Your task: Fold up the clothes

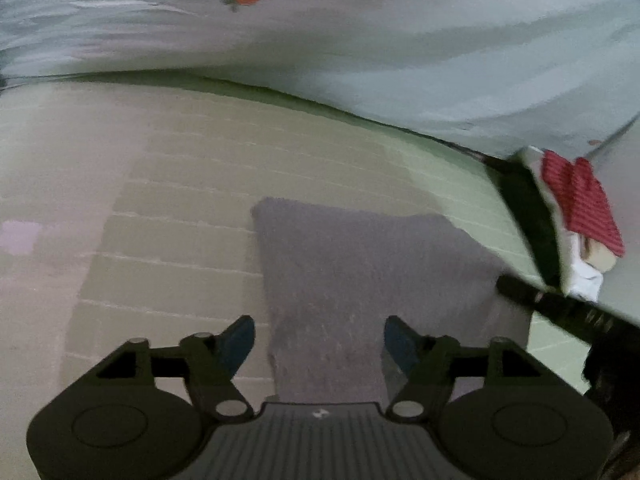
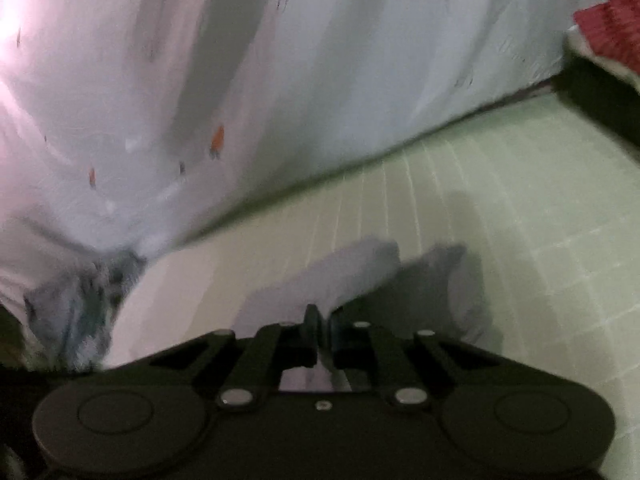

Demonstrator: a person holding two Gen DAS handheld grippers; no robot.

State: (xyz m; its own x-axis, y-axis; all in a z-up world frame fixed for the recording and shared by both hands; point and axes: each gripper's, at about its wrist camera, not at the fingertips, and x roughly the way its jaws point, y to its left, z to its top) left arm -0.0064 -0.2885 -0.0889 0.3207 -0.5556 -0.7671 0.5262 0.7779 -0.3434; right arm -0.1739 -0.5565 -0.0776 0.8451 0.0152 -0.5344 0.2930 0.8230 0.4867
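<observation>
Grey cloth (image 1: 360, 280) lies flat on the pale green gridded mat (image 1: 180, 200), between the spread, empty fingers of the left gripper (image 1: 320, 344). Right gripper (image 2: 320, 328) is clamped on a pale fold of fabric (image 2: 352, 272) (blur hides the contact). Carrot-print sheet (image 1: 360, 40) behind; a red-striped item (image 1: 576, 200) is cut off at right.

Left gripper (image 1: 319, 344) — jaws spread wide, blue-padded fingers (image 1: 236, 344) apart, angled downward, nothing pressed between the pads.

Right gripper (image 2: 322, 326) — jaws drawn together, pads pinching a fold of pale grey cloth (image 2: 348, 276); pointing forward and somewhat down.

In the left wrist view, the right gripper's dark finger enters from the right edge.
</observation>
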